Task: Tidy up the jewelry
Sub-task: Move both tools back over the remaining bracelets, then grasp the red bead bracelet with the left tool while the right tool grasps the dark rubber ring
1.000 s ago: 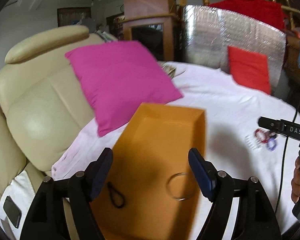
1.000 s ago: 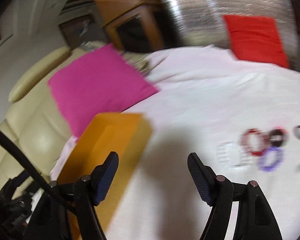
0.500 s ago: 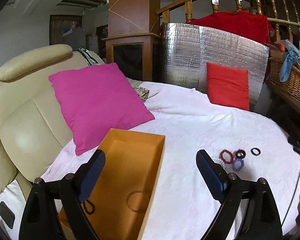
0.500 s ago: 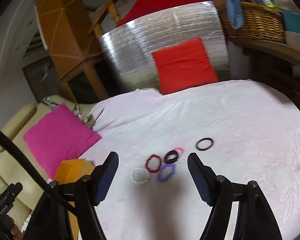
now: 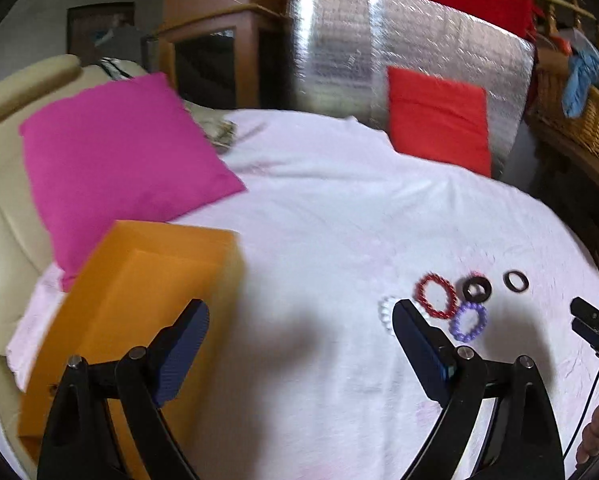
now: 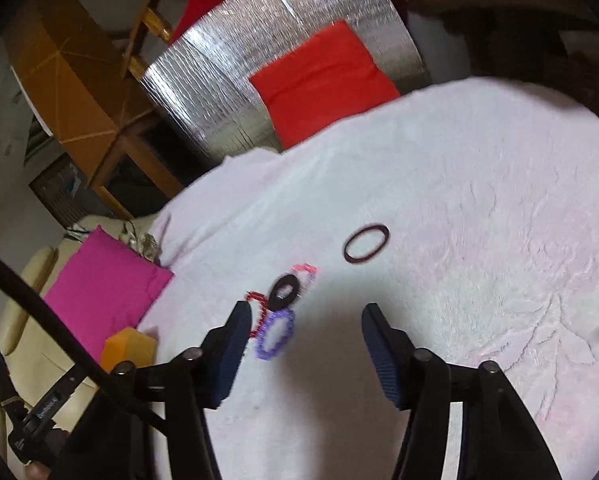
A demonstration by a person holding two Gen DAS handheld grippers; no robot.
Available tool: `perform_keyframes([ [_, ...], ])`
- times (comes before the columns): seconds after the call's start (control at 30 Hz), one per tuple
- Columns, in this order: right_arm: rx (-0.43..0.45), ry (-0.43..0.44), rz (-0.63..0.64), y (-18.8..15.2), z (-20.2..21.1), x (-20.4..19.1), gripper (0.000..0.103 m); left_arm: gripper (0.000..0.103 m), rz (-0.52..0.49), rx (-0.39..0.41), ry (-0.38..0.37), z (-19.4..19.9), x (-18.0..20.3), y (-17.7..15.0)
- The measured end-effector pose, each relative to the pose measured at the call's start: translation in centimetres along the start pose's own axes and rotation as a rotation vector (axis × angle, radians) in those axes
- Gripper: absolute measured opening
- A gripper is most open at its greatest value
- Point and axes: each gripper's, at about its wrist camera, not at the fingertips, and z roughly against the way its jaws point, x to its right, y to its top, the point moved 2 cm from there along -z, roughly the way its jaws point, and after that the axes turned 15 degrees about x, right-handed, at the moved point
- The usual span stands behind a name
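Several bracelets lie on the white cloth: a red beaded one (image 5: 436,295), a purple beaded one (image 5: 468,321), a thick black ring (image 5: 476,289), a thin dark ring (image 5: 515,280) and a white beaded one (image 5: 385,312) partly behind my left finger. An orange box (image 5: 139,300) sits at the left. My left gripper (image 5: 299,344) is open and empty over the cloth between box and bracelets. My right gripper (image 6: 303,340) is open and empty, just short of the purple bracelet (image 6: 275,334), black ring (image 6: 285,290) and thin ring (image 6: 366,243).
A pink cushion (image 5: 115,160) leans on the cream sofa (image 5: 3,208) behind the box. A red cushion (image 5: 439,118) stands against a silver foil panel (image 5: 379,52) at the back. A wicker basket (image 5: 579,116) is at the far right.
My left gripper has swung right, from over the box toward the bracelets. My right gripper has come down and closer to the bracelets, which now lie just ahead of its left finger.
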Motion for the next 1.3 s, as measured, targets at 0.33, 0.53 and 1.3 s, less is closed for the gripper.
perform_keyframes([
  [0.33, -0.063, -0.074, -0.056, 1.8, -4.7, 4.6, 0.06, 0.093, -0.121, -0.037, -0.088, -6.0, 6.7, -1.6],
  [0.53, -0.046, -0.171, -0.002, 2.9, -7.8, 5.9, 0.06, 0.077, -0.135, -0.097, -0.162, -10.3, 8.8, -1.8],
  [1.3, -0.057, -0.297, 0.285, 1.9, -11.2, 2.7, 0.007, 0.009, -0.104, -0.233, -0.393, -14.3, 11.3, -3.8],
])
